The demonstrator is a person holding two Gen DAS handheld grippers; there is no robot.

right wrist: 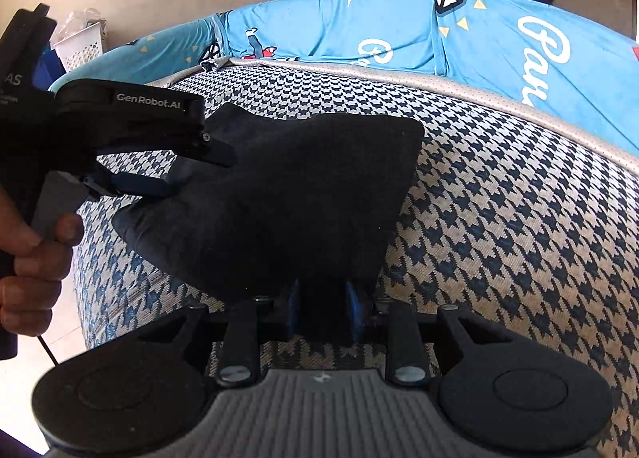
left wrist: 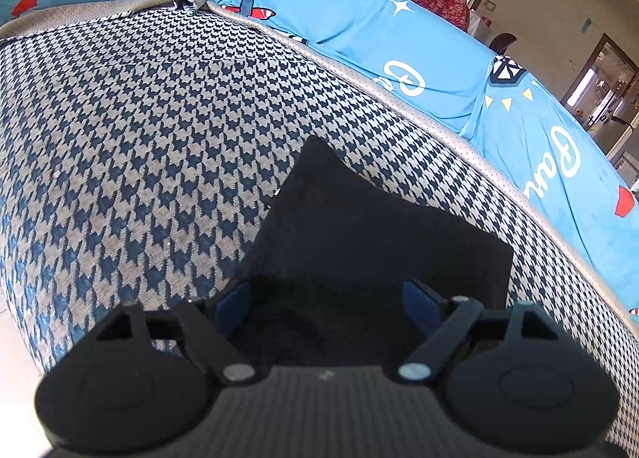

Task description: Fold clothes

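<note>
A black garment [right wrist: 299,198] lies folded small on the houndstooth seat cushion [right wrist: 499,218]. My right gripper [right wrist: 324,308] is shut on the garment's near edge, with dark cloth pinched between the blue pads [right wrist: 355,310]. In the right wrist view my left gripper [right wrist: 179,168] comes in from the left, turned on its side, at the garment's left edge. In the left wrist view the left gripper [left wrist: 325,300] stands open, its blue pads [left wrist: 419,298] wide apart, and the black garment [left wrist: 359,226] spreads between and beyond them without being pinched.
A blue printed cover [left wrist: 399,50] drapes the sofa back behind the cushion [left wrist: 139,138]. A hand [right wrist: 32,254] holds the left gripper's handle. A white basket [right wrist: 82,42] stands by the far wall. Bare floor [right wrist: 60,338] shows past the cushion's left end.
</note>
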